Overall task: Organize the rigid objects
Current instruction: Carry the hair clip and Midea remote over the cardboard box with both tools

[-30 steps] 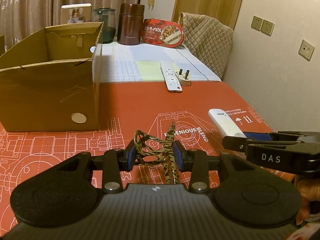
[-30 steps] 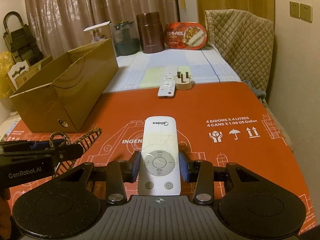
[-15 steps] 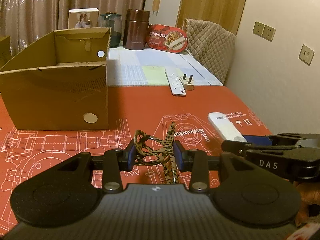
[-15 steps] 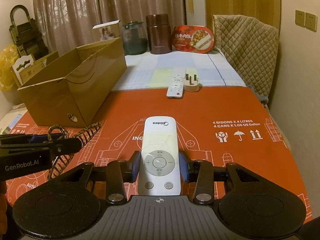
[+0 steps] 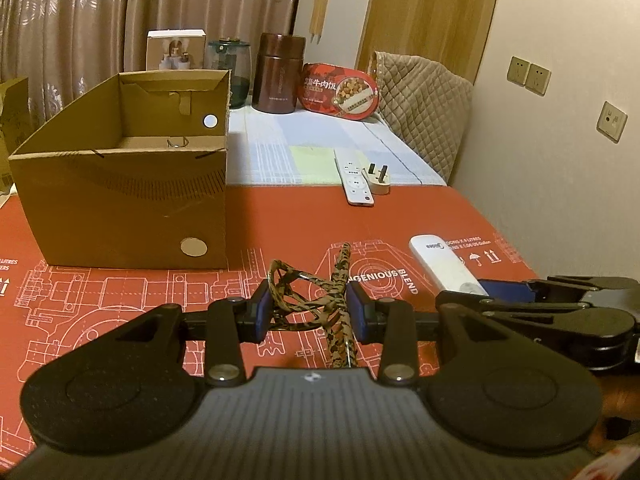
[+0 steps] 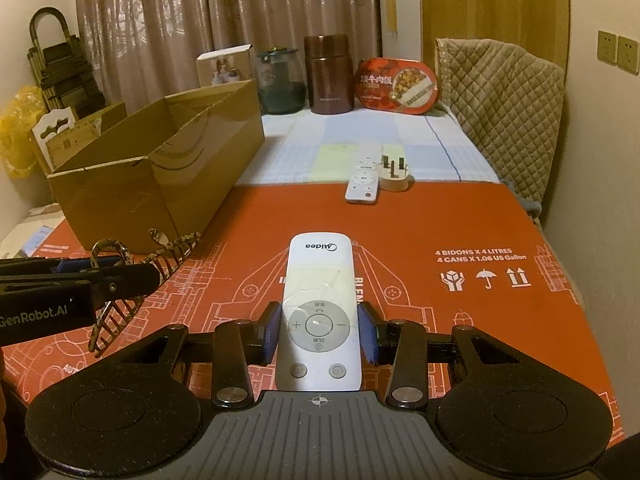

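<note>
Left wrist view: we are gripping a leopard-print plastic claw hair clip (image 5: 316,300) in our left gripper (image 5: 310,312); the open brown cardboard box (image 5: 120,196) is lying ahead-left, nearer this hand. Our right gripper (image 6: 320,334) is clamping a white remote control (image 6: 318,312), pointing lengthwise away.

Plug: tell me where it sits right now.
In the right wrist view the plug lies prongs-up at the far edge of the red mat, touching the small remote's right side.
</note>
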The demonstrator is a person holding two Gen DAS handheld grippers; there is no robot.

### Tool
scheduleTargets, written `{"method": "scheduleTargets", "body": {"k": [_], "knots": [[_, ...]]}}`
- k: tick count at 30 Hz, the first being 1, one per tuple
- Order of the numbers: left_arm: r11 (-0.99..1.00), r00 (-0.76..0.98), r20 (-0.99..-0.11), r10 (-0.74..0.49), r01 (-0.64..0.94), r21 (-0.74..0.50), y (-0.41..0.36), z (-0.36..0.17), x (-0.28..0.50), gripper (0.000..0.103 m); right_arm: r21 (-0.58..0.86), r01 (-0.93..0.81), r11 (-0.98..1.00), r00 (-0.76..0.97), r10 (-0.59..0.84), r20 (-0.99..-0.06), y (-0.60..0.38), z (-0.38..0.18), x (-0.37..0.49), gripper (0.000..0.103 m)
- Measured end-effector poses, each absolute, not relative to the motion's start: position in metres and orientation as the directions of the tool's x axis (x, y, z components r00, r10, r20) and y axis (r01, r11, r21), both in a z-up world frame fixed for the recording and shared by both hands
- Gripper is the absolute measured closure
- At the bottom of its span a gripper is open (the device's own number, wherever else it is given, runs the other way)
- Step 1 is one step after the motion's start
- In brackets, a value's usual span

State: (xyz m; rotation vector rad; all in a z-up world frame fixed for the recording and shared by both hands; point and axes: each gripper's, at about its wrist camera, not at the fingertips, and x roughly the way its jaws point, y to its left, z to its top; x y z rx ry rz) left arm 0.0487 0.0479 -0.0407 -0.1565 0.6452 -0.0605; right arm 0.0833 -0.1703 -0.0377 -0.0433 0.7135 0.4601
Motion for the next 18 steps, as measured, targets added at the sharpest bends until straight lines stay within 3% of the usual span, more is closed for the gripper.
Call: {"method": "scheduleTargets", "body": {"k": [18], "knots": [[0.987, 0.843, -0.533, -0.076, -0.012, -0.161, 0.061, -0.010, 0.037, 0.070, 0.111, -0.465, 0.879, 0.668, 0.430, -0.607, -0.151, -0.021, 0.079, 0.066]]}}
